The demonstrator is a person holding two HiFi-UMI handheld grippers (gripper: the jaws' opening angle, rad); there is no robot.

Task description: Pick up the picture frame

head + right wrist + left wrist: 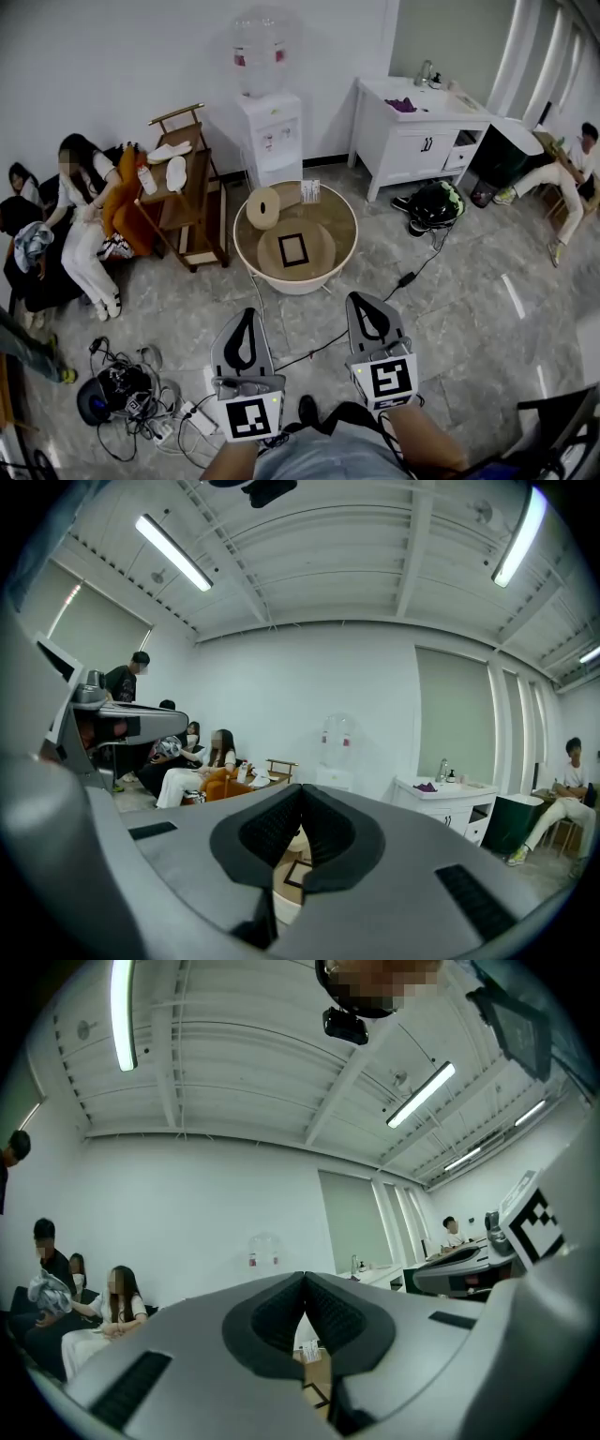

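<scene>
Both our left gripper and right gripper are closed and empty, well short of the picture frame. If we arrive with them closed, we risk shoving it across the worktop.

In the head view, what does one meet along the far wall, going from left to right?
Seated person in white clothes → wooden rack → water dispenser → white sink cabinet → seated person at the far right.

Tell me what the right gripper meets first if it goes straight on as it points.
Likely the round table, at its near rim, with the picture frame lying just beyond. Nothing stands between it and the right gripper; height is unclear.
</scene>
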